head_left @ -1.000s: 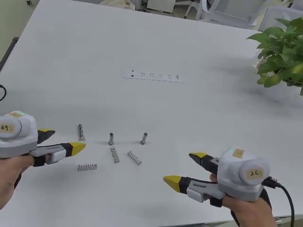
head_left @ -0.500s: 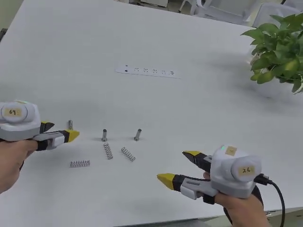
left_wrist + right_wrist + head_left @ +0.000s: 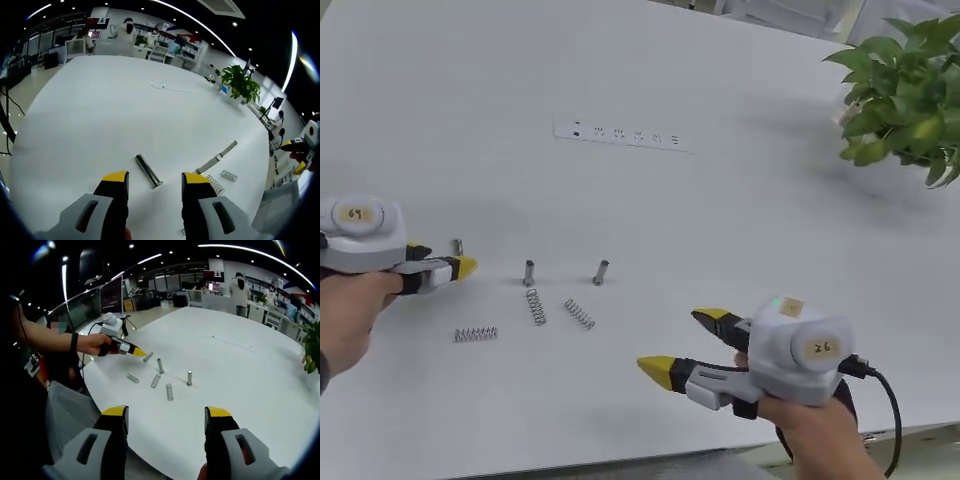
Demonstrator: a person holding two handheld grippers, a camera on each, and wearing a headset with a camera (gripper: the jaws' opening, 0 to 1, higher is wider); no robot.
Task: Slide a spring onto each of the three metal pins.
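The left tool (image 3: 442, 259) has closed in on the leftmost metal pin (image 3: 457, 247) over the last second. Its yellow tips were below and just beside that pin; now they sit right at it. In the left gripper view the pin lies just ahead of the gap between the jaws, which are spread apart and hold nothing. The right tool (image 3: 682, 342) has kept its place near the surface's near edge, its jaws also spread and empty.

On the white surface (image 3: 740, 230) nothing has moved. The three pins stand in a row toward the near edge on the left half, with the middle pin (image 3: 528, 272) and the right pin (image 3: 601, 271) untouched. The three springs lie loose between the pins and the near edge: the left spring (image 3: 475, 334) flat, the middle spring (image 3: 535, 306) and the right spring (image 3: 578, 313) just below their pins. No spring is on a pin yet.

The approach suggests the left tool is about to grip or steady the first pin, which would leave the right tool to fetch a spring. The task has hardly begun.
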